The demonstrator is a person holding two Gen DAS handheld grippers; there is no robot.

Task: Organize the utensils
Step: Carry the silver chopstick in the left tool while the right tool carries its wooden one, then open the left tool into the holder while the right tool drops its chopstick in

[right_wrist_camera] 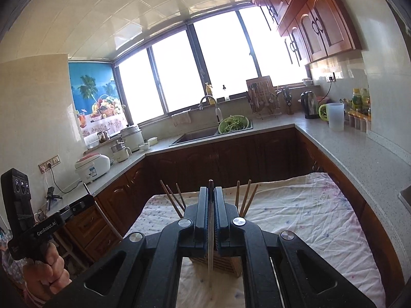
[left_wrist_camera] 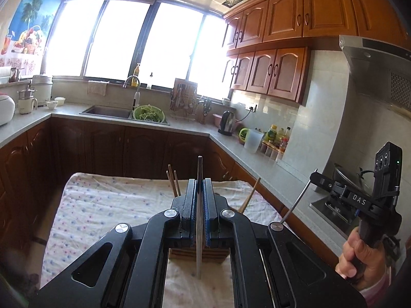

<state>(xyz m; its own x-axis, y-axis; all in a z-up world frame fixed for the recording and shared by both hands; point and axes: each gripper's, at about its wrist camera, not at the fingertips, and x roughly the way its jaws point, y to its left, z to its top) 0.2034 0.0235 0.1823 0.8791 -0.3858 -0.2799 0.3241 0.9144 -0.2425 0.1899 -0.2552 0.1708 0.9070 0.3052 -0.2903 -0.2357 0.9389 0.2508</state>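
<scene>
Both grippers clamped on flat metal utensils, raised over the wooden holder

I have the left gripper (left_wrist_camera: 197,202) with its fingers closed tight on a thin flat metal utensil (left_wrist_camera: 199,169), long axis running up and away between the pads; the right gripper (right_wrist_camera: 211,209) is likewise pinched shut on a second metal utensil (right_wrist_camera: 211,220). The wooden holder (right_wrist_camera: 218,263) sits just below and beyond both sets of fingers, with chopsticks (right_wrist_camera: 245,197) leaning out of it left and right. I judge neither hand clearly nearer; each utensil must tip down into a slot. The holder stands on a table under a dotted white cloth (left_wrist_camera: 102,205), in a kitchen with a sink (left_wrist_camera: 108,110) far off beneath bright windows.
</scene>
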